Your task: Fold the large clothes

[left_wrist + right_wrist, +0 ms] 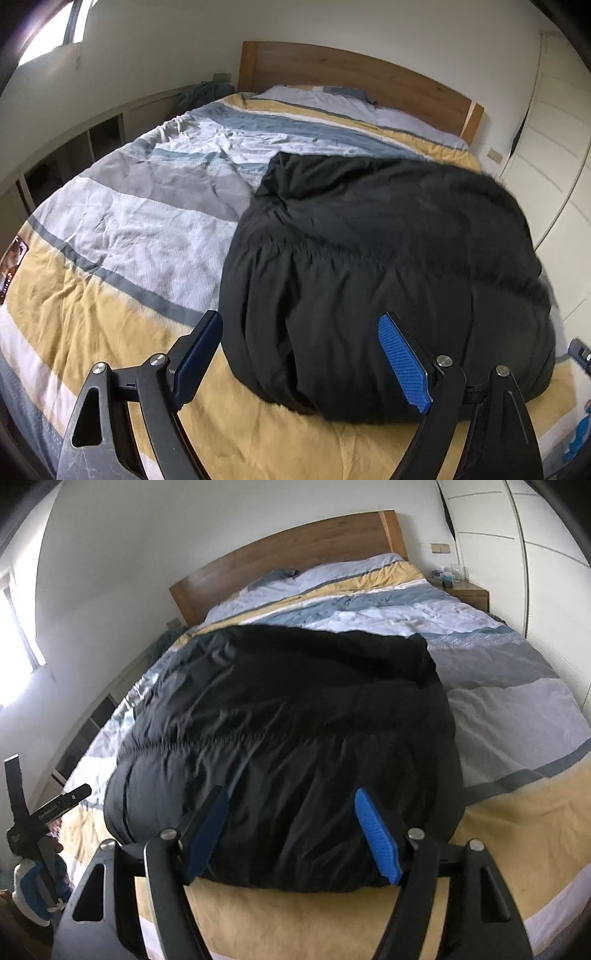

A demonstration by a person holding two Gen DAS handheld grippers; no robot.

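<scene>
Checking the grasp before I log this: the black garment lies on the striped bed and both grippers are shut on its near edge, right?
Not quite. The black garment does lie on the striped bed, but both grippers are open. The left wrist view shows the left gripper spread wide, and the right wrist view shows the right gripper open too, gripping nothing.

My left gripper point(301, 360) points forward and a little downward, its two blue-padded fingers point(404, 363) spread wide with nothing between them. My right gripper point(295, 832) is posed the same way, fingers point(376, 836) parted and gripping nothing. From the right wrist view, my left gripper shows at the far left edge, raised; its fingers are hard to make out there.
</scene>
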